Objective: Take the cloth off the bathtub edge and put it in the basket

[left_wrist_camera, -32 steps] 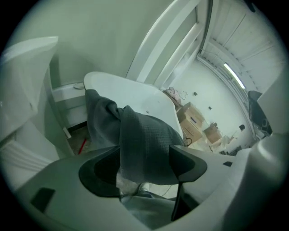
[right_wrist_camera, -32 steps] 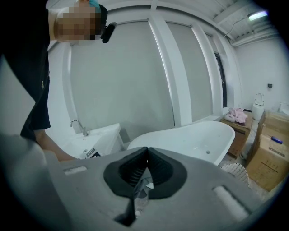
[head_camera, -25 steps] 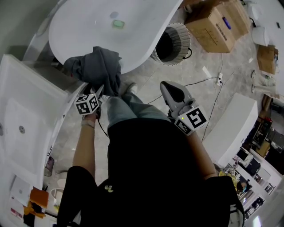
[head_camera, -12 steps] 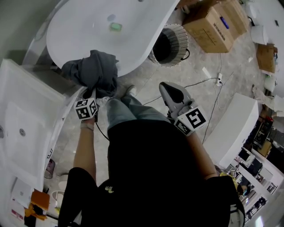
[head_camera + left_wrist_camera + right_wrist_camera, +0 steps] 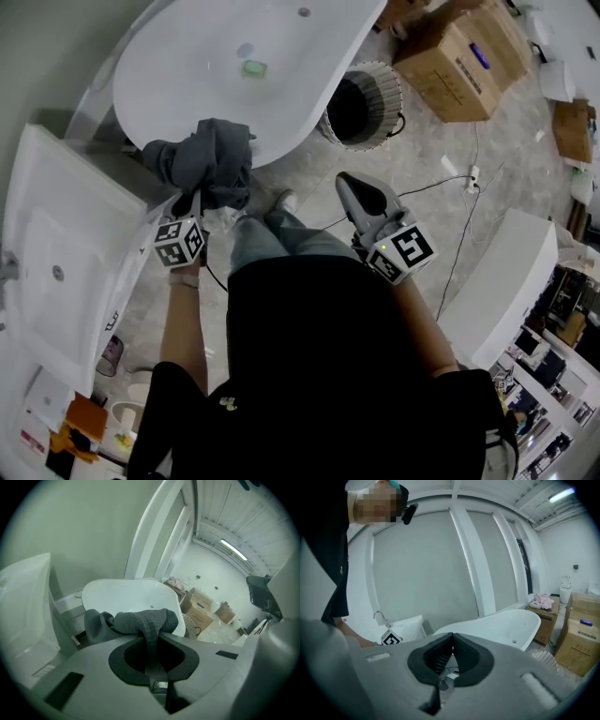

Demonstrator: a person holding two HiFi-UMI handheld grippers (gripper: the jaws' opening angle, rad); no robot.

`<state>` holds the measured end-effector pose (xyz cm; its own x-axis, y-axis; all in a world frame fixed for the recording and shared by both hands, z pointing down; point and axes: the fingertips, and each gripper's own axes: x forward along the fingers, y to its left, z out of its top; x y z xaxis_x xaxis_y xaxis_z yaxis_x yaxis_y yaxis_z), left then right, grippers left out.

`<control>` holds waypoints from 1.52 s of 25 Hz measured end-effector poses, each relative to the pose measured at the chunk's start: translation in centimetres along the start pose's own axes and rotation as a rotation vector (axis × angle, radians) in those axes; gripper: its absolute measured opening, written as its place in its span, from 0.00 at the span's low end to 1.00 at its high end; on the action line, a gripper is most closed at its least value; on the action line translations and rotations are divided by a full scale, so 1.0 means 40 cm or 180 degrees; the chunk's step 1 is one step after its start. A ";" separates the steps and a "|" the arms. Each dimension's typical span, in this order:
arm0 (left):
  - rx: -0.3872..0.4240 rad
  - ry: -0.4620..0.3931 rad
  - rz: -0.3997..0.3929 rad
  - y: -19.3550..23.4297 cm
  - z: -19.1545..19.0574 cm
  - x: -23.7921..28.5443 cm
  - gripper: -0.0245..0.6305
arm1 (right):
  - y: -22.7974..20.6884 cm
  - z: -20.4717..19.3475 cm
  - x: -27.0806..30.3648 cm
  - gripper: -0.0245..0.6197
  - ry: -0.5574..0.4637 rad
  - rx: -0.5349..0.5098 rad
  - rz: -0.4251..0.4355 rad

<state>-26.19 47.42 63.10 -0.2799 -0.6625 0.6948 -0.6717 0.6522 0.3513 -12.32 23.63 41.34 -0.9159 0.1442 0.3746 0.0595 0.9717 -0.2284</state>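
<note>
Head view: the left gripper (image 5: 200, 201) has just closed its fingers on the cloth (image 5: 212, 157) at 11 o'clock, by the bathtub (image 5: 187, 70) edge. The right gripper (image 5: 354, 183) has its fingers clenched on nothing. Only a fold is pinched, so the cloth could slip before the basket (image 5: 392, 86) at 1 o'clock.

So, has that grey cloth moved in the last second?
Yes: the left gripper has just closed on the cloth and drawn it up slightly, bunching it tighter against the bathtub rim.
</note>
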 end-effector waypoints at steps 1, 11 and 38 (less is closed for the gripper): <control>0.0035 -0.0039 0.0018 -0.012 0.016 -0.015 0.11 | -0.003 0.006 -0.005 0.03 -0.0031 0.0016 0.0012; 0.0434 -0.0457 0.0061 -0.191 0.195 -0.179 0.11 | -0.012 0.055 -0.054 0.03 -0.0250 -0.0071 0.0185; 0.1605 -0.0723 -0.1242 -0.616 0.522 -0.169 0.11 | -0.176 0.062 -0.272 0.03 -0.0744 0.0287 -0.1087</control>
<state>-22.06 28.13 36.66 -0.0520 -0.9115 0.4080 -0.9752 0.1343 0.1757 -3.76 14.74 36.64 -0.9430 -0.2397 0.2310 -0.2886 0.9346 -0.2081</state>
